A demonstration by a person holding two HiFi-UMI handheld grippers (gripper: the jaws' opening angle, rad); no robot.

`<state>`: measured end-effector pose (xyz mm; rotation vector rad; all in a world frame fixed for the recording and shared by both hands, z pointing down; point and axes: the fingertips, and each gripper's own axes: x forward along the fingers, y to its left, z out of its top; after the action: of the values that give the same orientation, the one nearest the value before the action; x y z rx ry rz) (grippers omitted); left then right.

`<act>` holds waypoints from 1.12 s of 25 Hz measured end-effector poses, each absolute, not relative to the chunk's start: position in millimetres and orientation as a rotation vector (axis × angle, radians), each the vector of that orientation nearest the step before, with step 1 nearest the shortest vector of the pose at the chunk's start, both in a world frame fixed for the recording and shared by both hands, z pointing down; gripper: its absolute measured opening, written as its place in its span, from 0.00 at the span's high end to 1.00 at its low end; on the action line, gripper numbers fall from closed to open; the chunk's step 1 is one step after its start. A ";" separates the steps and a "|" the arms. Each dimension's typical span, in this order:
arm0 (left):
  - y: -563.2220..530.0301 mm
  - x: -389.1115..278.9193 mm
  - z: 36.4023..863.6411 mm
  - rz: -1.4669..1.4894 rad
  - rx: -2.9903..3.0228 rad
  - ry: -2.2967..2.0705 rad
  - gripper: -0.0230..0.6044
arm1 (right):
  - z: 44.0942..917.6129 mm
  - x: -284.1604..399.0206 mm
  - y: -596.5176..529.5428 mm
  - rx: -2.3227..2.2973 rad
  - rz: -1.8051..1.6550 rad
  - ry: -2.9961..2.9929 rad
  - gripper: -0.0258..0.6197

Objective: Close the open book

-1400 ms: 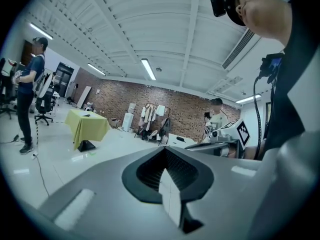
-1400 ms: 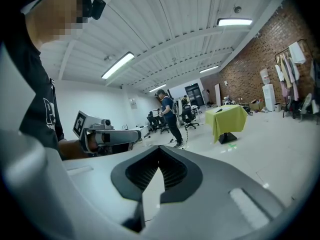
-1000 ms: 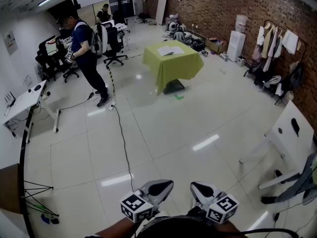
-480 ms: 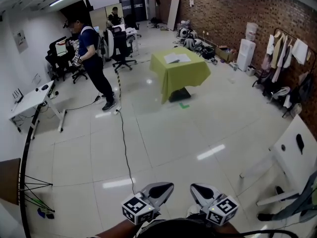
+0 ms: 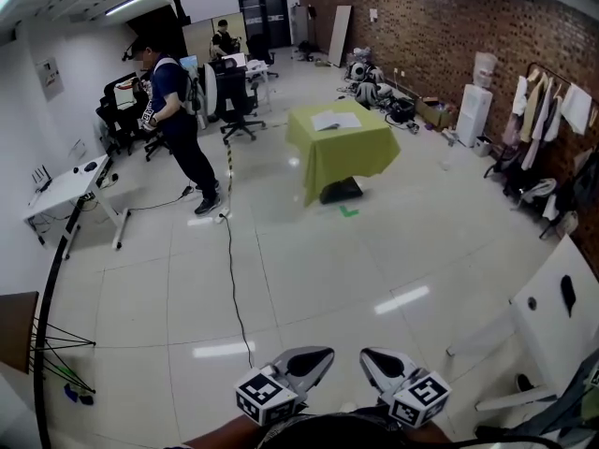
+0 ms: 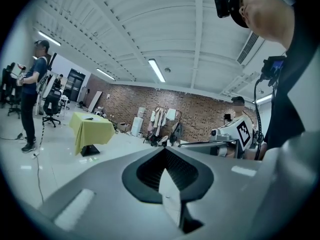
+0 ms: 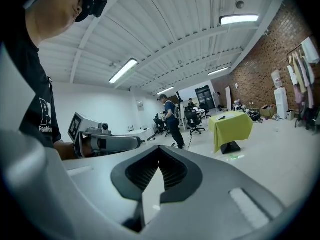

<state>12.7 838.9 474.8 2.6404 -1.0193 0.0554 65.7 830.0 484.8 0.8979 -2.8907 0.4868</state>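
The open book [image 5: 335,120] lies flat on a small table under a green cloth [image 5: 344,157], far across the room in the head view. The same table shows small in the left gripper view [image 6: 93,128] and in the right gripper view [image 7: 231,125]. My left gripper [image 5: 324,354] and right gripper [image 5: 366,354] sit side by side at the bottom edge, far short of the table. Both are shut with nothing between the jaws. In its own view the left gripper [image 6: 168,178] points level into the room, as does the right gripper [image 7: 156,180].
A person in a dark top [image 5: 175,110] stands left of the table. A black cable [image 5: 234,269] runs along the tiled floor. A white desk [image 5: 64,187] stands at the left, a white panel on legs [image 5: 547,299] at the right, and a clothes rack [image 5: 552,101] by the brick wall.
The whole view has moved forward across the floor, so the green table and the standing person appear a little nearer. Both grippers stay shut and side by side.
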 end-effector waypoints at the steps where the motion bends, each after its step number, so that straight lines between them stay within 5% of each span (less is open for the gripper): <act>1: 834.9 16.4 475.2 0.054 2.635 -1.032 0.95 | 485.2 70.4 826.1 0.887 0.484 -2.895 0.95; 14: 806.7 77.2 460.7 0.093 2.676 -1.070 0.95 | 488.5 128.9 791.9 0.861 0.522 -2.926 0.95; 28: 787.4 63.1 475.7 0.065 2.588 -1.154 0.95 | 492.9 120.5 766.9 0.795 0.498 -2.933 0.95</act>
<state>63.1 787.4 475.7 2.5876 -1.1542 0.0651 120.5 766.9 492.9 0.7954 -2.9335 0.4977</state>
